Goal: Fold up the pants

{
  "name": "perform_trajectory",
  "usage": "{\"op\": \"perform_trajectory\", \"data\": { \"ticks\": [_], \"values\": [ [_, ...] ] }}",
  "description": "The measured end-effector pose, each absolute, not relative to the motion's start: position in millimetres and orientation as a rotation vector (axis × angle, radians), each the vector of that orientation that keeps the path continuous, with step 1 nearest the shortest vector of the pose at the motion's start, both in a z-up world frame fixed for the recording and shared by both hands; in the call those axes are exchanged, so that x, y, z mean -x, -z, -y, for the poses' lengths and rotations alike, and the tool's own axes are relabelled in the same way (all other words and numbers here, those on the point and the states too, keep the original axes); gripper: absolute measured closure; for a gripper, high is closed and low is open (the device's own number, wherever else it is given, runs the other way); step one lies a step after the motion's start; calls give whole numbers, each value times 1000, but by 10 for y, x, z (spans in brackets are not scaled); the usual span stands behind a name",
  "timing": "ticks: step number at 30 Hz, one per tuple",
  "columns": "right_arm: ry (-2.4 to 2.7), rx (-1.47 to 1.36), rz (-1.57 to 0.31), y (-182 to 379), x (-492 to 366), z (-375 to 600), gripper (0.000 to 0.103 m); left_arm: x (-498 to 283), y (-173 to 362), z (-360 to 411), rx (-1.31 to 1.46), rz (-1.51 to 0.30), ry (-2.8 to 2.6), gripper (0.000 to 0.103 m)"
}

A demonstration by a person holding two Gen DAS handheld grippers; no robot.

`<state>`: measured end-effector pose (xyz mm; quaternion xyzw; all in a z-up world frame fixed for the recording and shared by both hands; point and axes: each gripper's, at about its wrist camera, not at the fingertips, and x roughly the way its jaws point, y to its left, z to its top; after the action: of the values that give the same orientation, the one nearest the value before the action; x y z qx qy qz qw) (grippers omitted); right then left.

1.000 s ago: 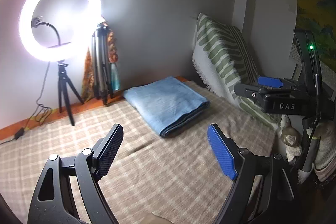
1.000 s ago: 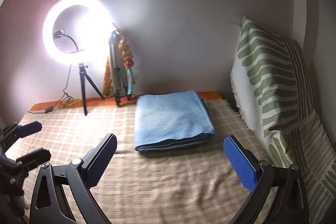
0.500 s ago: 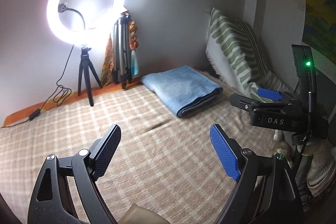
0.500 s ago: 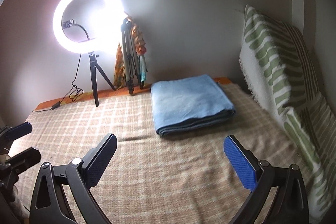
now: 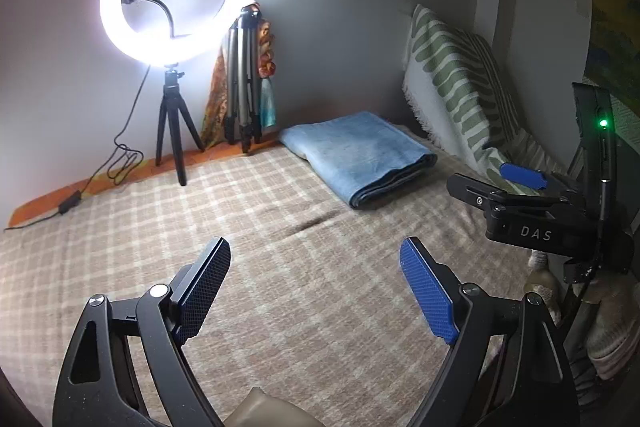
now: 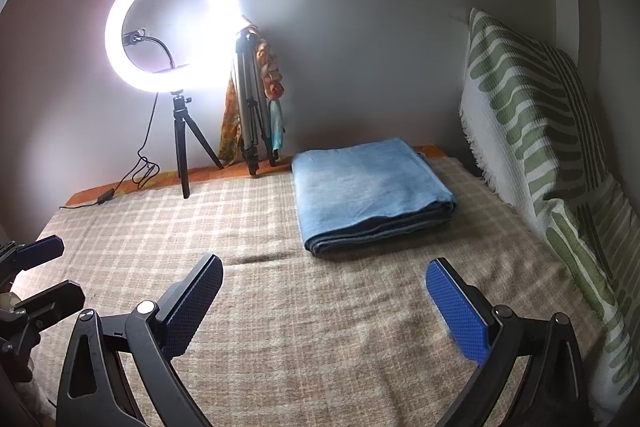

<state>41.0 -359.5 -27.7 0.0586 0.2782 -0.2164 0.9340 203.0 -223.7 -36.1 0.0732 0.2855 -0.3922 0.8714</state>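
Note:
The light blue pants [image 5: 356,153] lie folded into a flat rectangular stack on the checked beige bedcover [image 5: 168,227], near the far wall. They show in the right wrist view [image 6: 370,193] too. My left gripper [image 5: 316,291] is open and empty, held above the cover well short of the pants. My right gripper [image 6: 324,303] is open and empty, also short of the pants. The right gripper appears at the right of the left wrist view [image 5: 520,187]; the left gripper's fingers [image 6: 40,251] appear at the left edge of the right wrist view.
A lit ring light on a small tripod [image 6: 176,35] and a folded silver tripod [image 6: 250,115] stand by the far wall. A green-striped pillow [image 6: 536,131] leans along the right side. A cable [image 5: 120,163] lies at the back left.
Both grippers have pulled back and away from the pants, which now sit farther off. The views have swung, so the ring light has shifted right. Both jaws stay open.

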Motion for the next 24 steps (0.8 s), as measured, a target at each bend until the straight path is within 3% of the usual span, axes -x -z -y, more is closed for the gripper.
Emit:
{"op": "perform_trajectory", "data": {
  "ticks": [24],
  "values": [
    [436,-130,-569,291,-456,3552,0,-2072,324,2156,-131,-592,808,16]
  ]
}}
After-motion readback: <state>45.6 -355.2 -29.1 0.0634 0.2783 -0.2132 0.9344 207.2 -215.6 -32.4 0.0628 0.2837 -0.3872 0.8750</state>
